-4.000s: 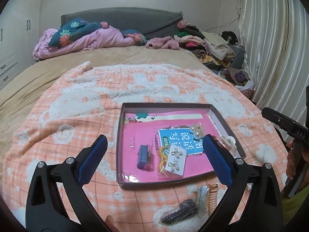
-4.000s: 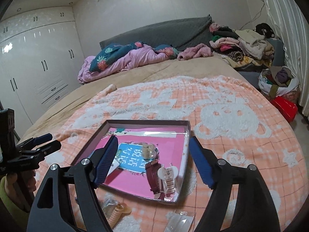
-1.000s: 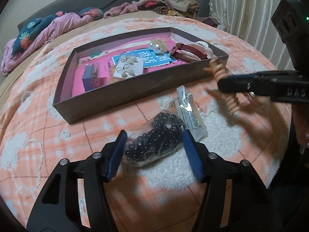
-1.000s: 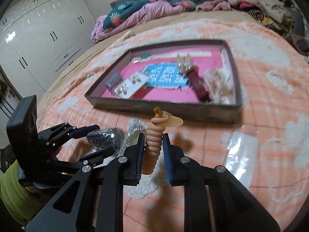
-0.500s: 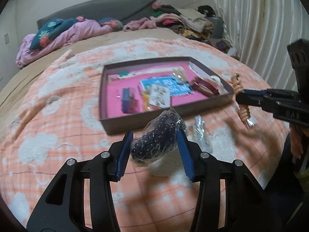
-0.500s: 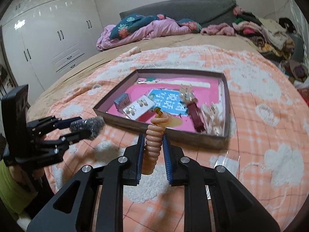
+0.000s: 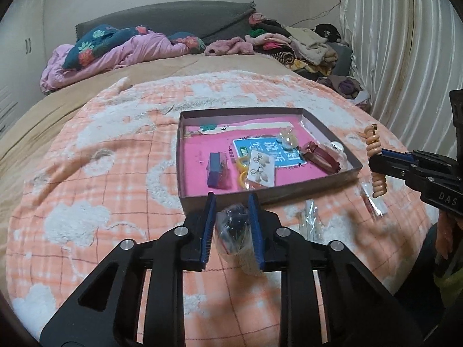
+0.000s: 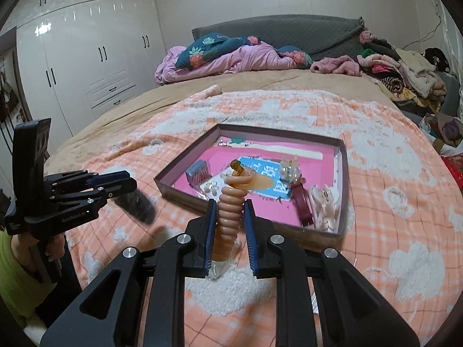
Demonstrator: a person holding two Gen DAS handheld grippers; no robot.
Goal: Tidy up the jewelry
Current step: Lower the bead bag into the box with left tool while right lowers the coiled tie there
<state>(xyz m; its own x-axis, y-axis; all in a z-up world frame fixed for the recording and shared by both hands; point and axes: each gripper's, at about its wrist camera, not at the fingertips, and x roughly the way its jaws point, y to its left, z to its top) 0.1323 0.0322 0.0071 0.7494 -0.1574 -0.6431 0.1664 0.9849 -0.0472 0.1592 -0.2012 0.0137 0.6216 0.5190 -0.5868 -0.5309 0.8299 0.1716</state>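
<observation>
**Left wrist view: both tongs clamped, box lies ahead on bed**

Left tongs (image 7: 231,225) are clamped on a clear bag of dark beads (image 7: 235,228), held above the orange checked blanket (image 7: 86,202) just before the near wall of the box (image 7: 289,195). Right tongs (image 8: 229,225) pinch a peach coil tie (image 8: 230,211) upright, off the blanket, in front of the box. Inside the box, on its pink floor, lie a small purple case (image 7: 217,170), an earring card (image 7: 260,170), a red watch strap (image 7: 321,159) and a pearl piece (image 7: 286,138). Two clear packets (image 7: 311,221) lie on the blanket near the box's right corner.
</observation>
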